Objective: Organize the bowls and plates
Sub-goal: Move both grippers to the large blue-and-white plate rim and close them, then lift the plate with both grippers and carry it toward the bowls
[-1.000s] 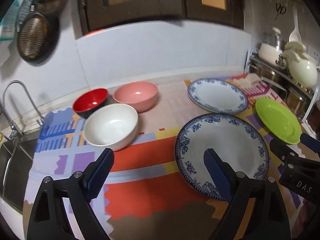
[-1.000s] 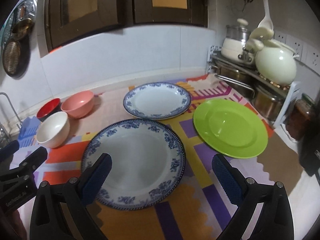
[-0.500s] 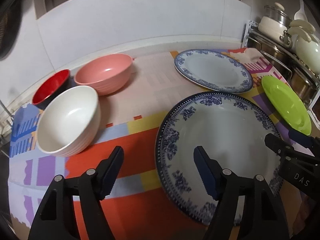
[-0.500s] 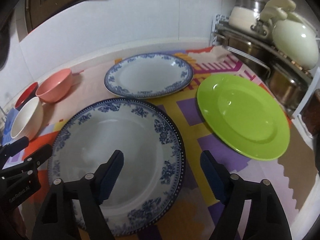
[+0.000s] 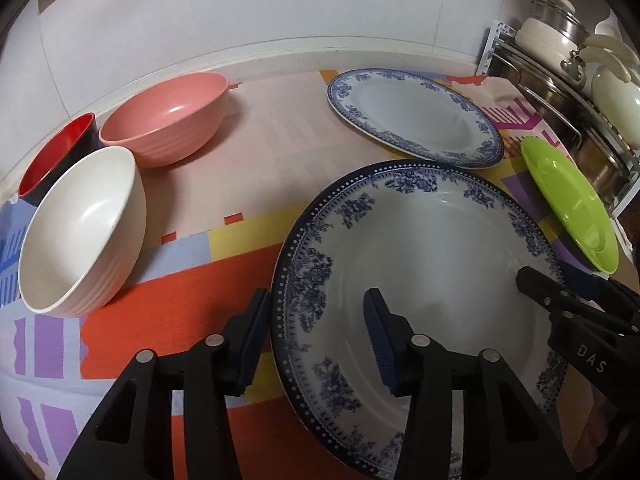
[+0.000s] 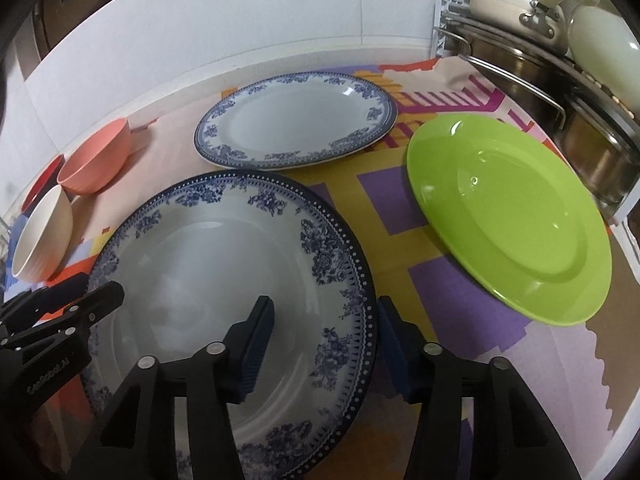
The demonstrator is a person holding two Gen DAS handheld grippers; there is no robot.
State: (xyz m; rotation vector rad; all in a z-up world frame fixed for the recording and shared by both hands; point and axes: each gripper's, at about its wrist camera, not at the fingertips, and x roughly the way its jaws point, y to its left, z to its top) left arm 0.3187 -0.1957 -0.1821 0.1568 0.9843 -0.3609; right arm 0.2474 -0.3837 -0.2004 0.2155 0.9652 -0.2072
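So both grippers have been closing in on the big blue-patterned plate [image 5: 432, 280] sitting at the front of the counter [image 5: 280, 92]: the left gripper [image 5: 316, 344] straddles its left rim and the right gripper [image 6: 324, 344] its right rim, one finger over the plate and one outside, pads not pressing yet. The second blue plate [image 6: 296, 120] is by the back edge, the green plate [image 6: 512, 216] toward the right edge, and the white bowl [image 5: 80, 232], pink bowl [image 5: 168, 120] and red bowl [image 5: 56, 160] are clustered at the left.
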